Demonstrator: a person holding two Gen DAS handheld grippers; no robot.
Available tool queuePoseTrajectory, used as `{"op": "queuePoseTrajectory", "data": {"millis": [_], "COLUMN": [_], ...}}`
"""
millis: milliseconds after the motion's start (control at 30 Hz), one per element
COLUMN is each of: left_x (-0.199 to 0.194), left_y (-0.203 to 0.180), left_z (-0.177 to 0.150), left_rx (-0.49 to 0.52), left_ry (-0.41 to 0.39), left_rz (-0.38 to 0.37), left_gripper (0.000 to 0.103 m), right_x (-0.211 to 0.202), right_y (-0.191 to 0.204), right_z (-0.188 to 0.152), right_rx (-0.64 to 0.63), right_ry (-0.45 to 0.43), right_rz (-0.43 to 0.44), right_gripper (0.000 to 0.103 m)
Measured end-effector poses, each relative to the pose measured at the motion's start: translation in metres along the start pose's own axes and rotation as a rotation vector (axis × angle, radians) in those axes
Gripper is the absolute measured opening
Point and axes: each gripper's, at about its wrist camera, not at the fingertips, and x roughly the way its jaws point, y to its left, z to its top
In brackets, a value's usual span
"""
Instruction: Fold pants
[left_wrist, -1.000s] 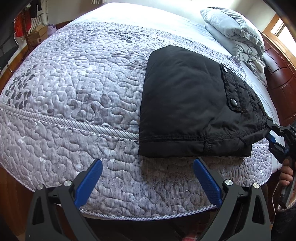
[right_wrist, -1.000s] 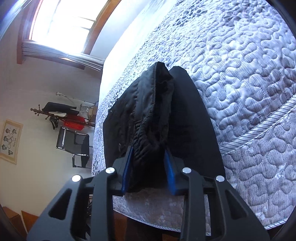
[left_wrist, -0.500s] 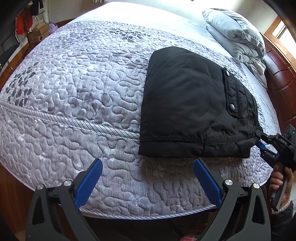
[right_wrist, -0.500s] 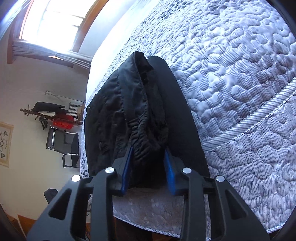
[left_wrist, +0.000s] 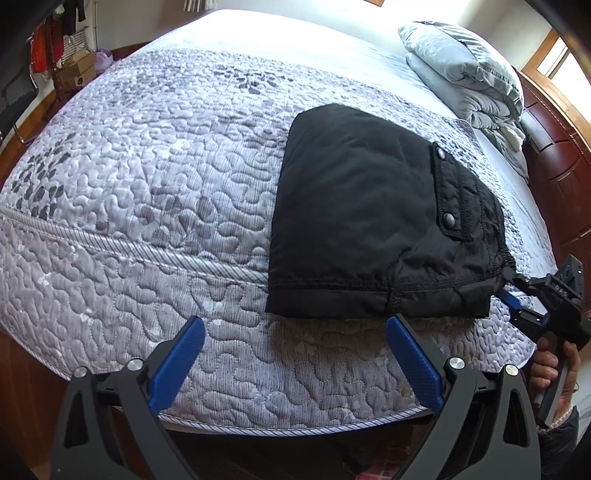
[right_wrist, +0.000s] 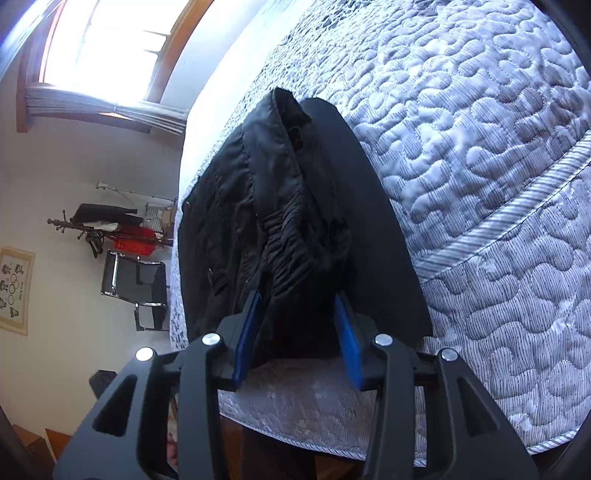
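Black padded pants (left_wrist: 362, 221) lie folded into a compact stack on the quilted grey bedspread (left_wrist: 147, 192), near the bed's front right corner. My left gripper (left_wrist: 295, 332) is open and empty, hovering just in front of the stack's near hem. My right gripper (left_wrist: 508, 291) reaches in from the right and is shut on the bunched waistband end of the pants (right_wrist: 299, 229). In the right wrist view my right gripper (right_wrist: 299, 306) has its blue pads pressed on both sides of the gathered fabric.
Folded grey duvets (left_wrist: 469, 81) are stacked at the bed's far right by the wooden headboard (left_wrist: 557, 158). The mattress edge (left_wrist: 288, 428) runs just ahead of my left gripper. A coat rack (right_wrist: 107, 229) and chair (right_wrist: 136, 288) stand by the wall.
My right gripper, still clamped on the waistband end, has shifted slightly down and toward the bed's front corner. The left gripper has stayed open in place.
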Motion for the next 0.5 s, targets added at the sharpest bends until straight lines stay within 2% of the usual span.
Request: {"op": "queuePoseTrajectory", "data": {"millis": [233, 500], "left_x": [-0.033, -0.073], "left_y": [-0.025, -0.056], "left_z": [0.009, 0.021], "left_rx": [0.066, 0.149], "left_ry": [-0.080, -0.184], "left_rz": [0.006, 0.005], "left_gripper": [0.099, 0.099], "right_x": [0.001, -0.016], "right_y": [0.009, 0.026], "right_z": [-0.002, -0.008], "right_rx": [-0.060, -0.120], "right_ry": [-0.008, -0.035], "right_rz": [-0.055, -0.020], "right_gripper": [0.029, 0.024]}}
